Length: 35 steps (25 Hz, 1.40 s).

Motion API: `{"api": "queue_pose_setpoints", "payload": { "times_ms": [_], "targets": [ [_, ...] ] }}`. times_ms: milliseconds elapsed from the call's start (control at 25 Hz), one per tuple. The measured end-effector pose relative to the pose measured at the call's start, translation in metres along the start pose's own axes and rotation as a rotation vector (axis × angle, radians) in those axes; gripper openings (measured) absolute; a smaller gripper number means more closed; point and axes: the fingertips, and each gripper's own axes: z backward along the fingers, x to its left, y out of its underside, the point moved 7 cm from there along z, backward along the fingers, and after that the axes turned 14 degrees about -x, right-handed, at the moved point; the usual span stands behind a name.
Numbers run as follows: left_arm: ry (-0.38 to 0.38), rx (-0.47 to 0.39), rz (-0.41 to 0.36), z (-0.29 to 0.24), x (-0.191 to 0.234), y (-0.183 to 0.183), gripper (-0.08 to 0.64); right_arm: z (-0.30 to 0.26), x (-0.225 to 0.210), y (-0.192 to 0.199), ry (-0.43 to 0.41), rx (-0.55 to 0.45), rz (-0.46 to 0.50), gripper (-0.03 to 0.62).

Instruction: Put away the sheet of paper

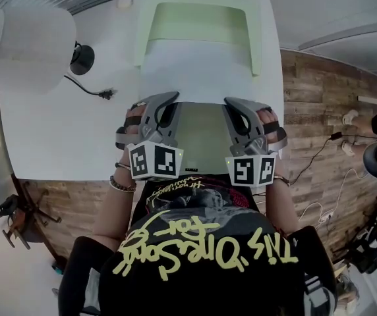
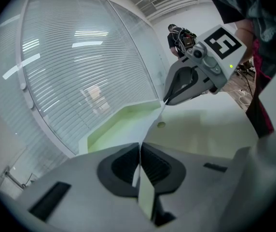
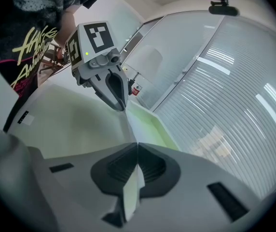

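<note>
At the far left of the white table, a pale cylinder runs out of frame. Beside it sits a black round object whose cord ends in a loose plug; you cannot tell what either one is. Your left gripper has its jaws pressed together on the sheet of paper, which shows only edge-on in both gripper views. The sheet's far end covers the near part of the light green tray, and whether it touches the tray is unclear. Its near part, between the grippers, lies in shade. Your right gripper likewise pinches the sheet.
</note>
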Motion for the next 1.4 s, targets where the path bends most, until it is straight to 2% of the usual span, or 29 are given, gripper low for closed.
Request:
{"api": "queue_pose_setpoints", "payload": {
  "times_ms": [1400],
  "targets": [
    [0.002,0.043,-0.011,-0.025,0.017,0.008,0.011,-0.022,-0.018,0.012,-0.016,0.003,0.019,0.008]
  ]
}}
